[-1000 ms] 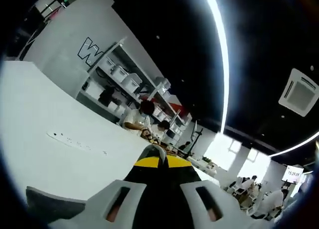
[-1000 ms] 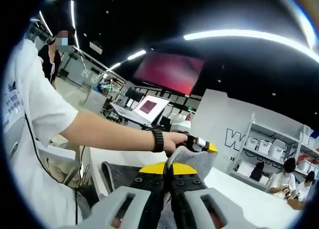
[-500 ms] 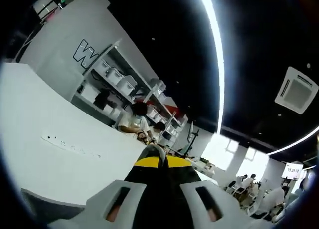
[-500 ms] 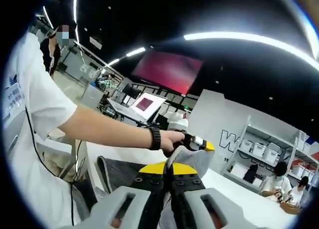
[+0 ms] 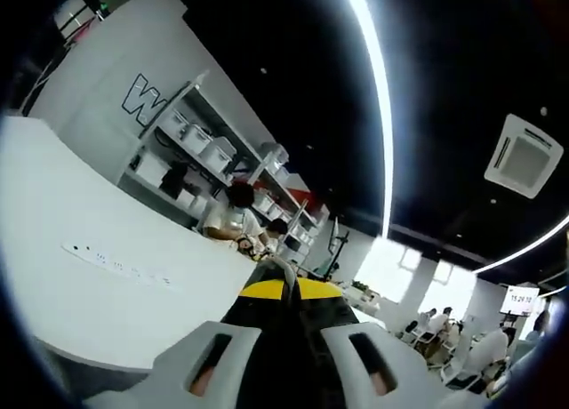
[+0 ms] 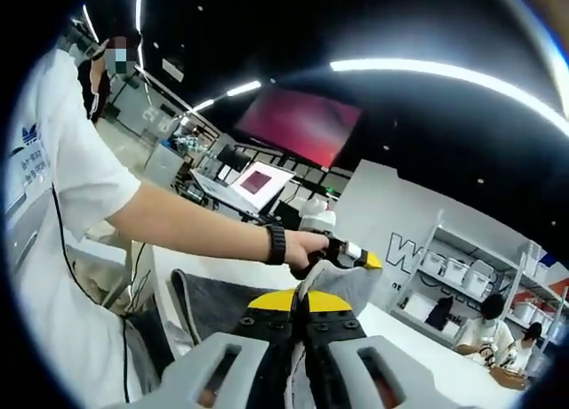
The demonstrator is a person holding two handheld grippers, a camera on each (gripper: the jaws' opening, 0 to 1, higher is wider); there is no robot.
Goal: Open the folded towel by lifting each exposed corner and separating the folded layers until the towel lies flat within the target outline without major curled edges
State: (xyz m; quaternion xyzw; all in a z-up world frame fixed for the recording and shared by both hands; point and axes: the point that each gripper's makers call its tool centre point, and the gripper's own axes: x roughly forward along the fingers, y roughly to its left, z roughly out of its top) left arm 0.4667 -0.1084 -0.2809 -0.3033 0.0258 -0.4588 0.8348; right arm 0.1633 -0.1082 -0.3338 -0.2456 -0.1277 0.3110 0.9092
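Unfolding underway: right gripper (image 6: 300,304) and left gripper (image 5: 284,289), jaws together, pinch towel (image 6: 342,282) corners aloft; next, spread and lower flat.

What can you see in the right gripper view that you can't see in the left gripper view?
The right gripper view has the grey towel, pinched in the right gripper, the person's hand holding the left gripper, a black wristband and a red screen. The left gripper view has a ceiling air vent and bright windows. Both share the white table and the shelves of bins.
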